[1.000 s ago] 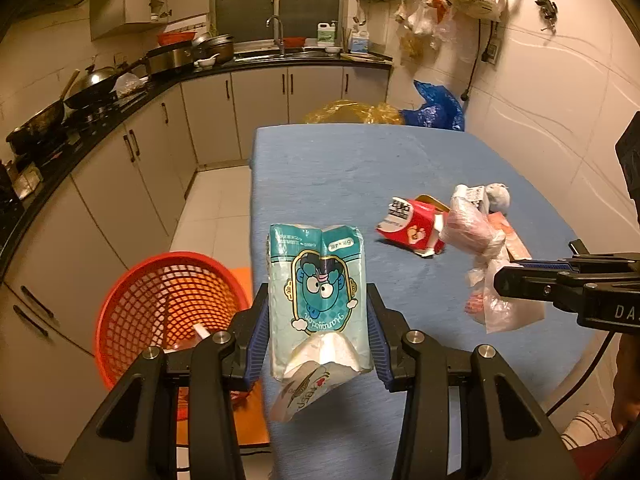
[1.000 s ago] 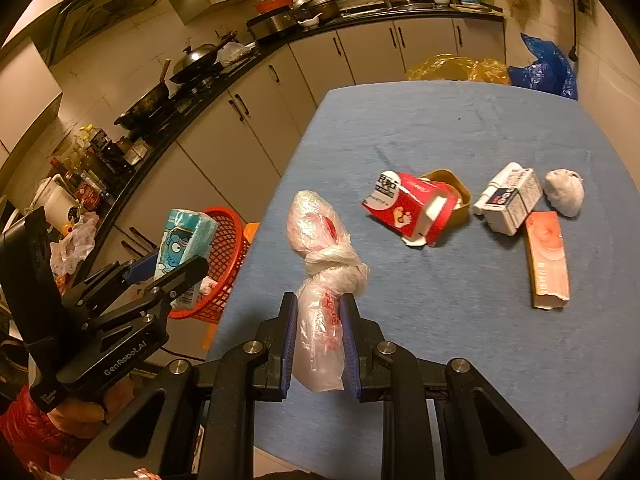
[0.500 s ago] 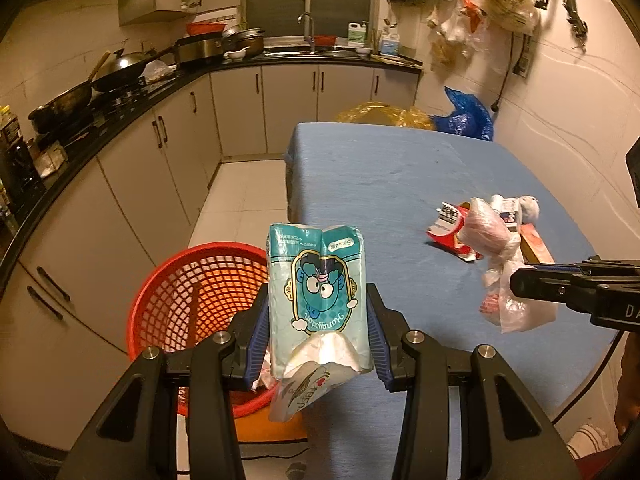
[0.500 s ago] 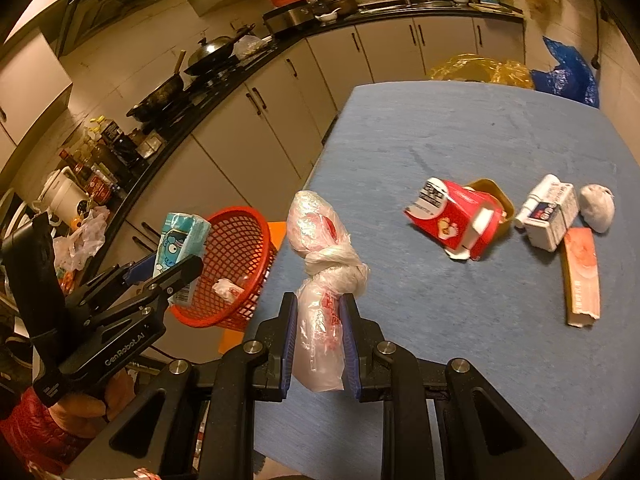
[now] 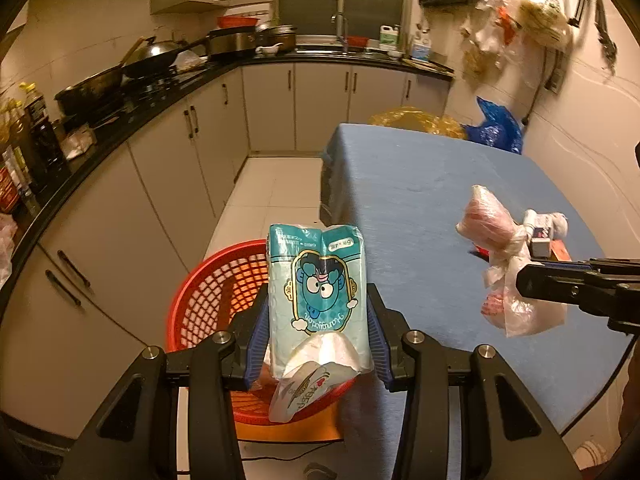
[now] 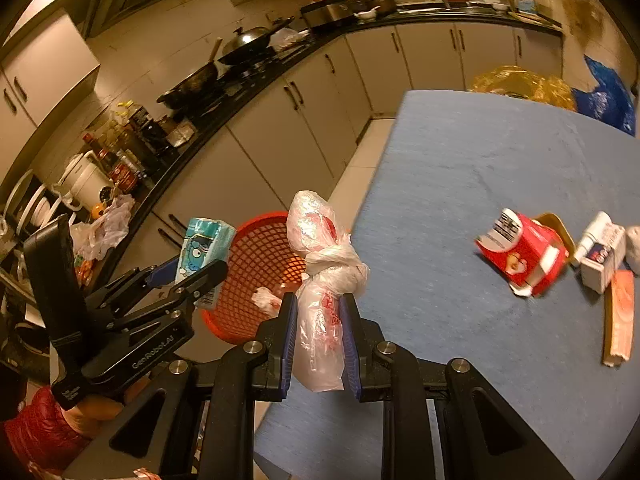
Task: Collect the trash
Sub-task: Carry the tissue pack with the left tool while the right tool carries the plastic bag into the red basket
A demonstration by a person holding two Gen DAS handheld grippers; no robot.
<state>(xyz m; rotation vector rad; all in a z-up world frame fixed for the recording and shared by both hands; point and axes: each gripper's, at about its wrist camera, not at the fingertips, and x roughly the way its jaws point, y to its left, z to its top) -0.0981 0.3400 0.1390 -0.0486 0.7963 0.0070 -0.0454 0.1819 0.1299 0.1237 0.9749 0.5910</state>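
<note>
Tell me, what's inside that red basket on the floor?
In the red basket, a crumpled white-and-red scrap lies near the bottom. The rest is hidden behind the knotted plastic bag and the teal tissue pack.

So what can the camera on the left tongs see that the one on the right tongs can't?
Only the left view shows the bags hanging on the far wall and the cartoon front of the teal packet, squeezed in the left tongs.

Only the right view shows the red carton, the white box and the orange box clearly on the blue table.

Both show the red basket, the teal packet, and the knotted plastic bag held in the right tongs.
</note>
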